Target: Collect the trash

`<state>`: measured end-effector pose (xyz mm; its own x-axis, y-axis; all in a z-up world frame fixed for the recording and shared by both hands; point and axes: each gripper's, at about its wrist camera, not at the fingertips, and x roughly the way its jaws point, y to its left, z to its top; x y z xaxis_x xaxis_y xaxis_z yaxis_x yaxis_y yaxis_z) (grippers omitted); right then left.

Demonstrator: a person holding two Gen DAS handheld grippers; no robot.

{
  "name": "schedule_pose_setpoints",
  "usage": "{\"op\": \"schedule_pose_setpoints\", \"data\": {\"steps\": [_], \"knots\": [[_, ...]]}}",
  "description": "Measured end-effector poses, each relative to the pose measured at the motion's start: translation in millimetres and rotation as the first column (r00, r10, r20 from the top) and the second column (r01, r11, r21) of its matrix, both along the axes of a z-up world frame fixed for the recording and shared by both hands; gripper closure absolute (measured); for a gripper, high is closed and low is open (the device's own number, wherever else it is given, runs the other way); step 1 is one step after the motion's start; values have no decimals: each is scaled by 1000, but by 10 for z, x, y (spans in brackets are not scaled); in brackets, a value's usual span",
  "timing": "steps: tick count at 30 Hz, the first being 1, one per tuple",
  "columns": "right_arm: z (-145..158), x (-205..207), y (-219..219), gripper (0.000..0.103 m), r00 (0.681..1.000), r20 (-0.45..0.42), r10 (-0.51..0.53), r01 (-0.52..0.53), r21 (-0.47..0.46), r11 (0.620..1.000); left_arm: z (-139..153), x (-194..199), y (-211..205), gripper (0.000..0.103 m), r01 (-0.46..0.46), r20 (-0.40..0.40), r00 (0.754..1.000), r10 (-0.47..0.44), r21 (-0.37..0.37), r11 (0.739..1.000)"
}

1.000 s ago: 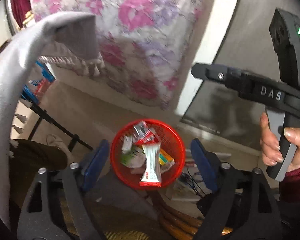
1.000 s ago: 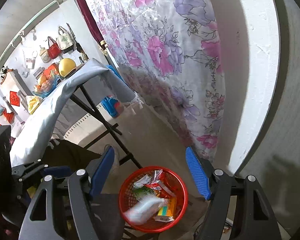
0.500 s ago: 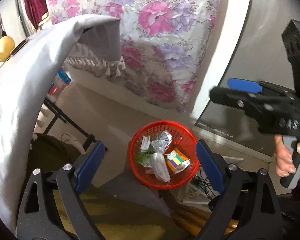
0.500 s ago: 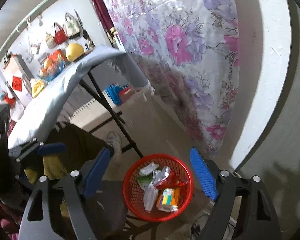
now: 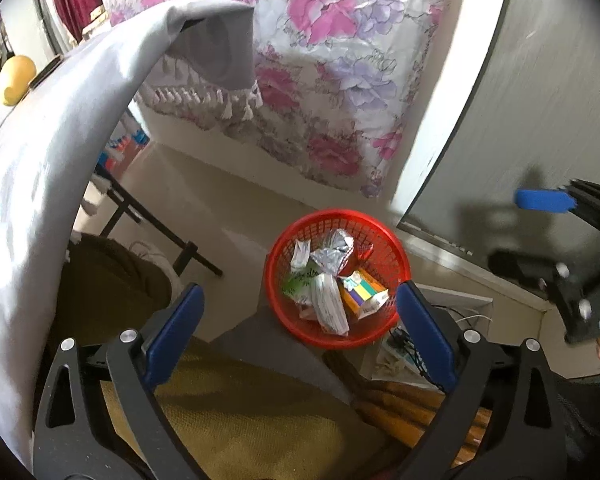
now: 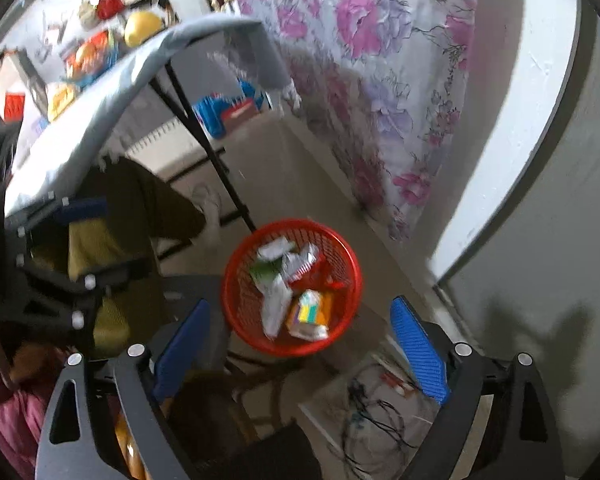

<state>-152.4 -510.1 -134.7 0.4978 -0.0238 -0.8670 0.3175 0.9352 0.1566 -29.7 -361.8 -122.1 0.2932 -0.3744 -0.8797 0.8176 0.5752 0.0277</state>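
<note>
Hanging behind everything, a flowered sheet (image 5: 340, 60) covers the wall, with a grey-clothed worktop (image 5: 60, 152) at left. Below on the floor stands the red basket (image 5: 396, 256), holding a foil wrapper (image 5: 334, 254), a white packet (image 5: 330, 306) and an orange carton (image 5: 362, 292). Both the left gripper (image 5: 300, 332) and right gripper (image 6: 298, 344) are opening wide above it, nothing between their blue pads.
</note>
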Motion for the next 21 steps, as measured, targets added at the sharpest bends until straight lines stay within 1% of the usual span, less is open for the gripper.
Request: {"op": "schedule_pose_setpoints", "data": {"steps": [3,8,14,21], "knots": [[11,-46,93,10,1000,-22,12,-13,-29,1000,-5,7,40,10,-14,-5,1000,14,9,1000],[11,-8,200,9,999,-26,26,-28,-48,998,20,9,84,10,-37,14,999,37,8,999],[-34,33,223,9,999,-23,26,-27,-43,999,23,54,117,9,-65,25,998,65,10,998],[-80,51,223,9,999,-23,23,-24,-22,999,26,25,108,9,-59,42,997,58,18,998]]}}
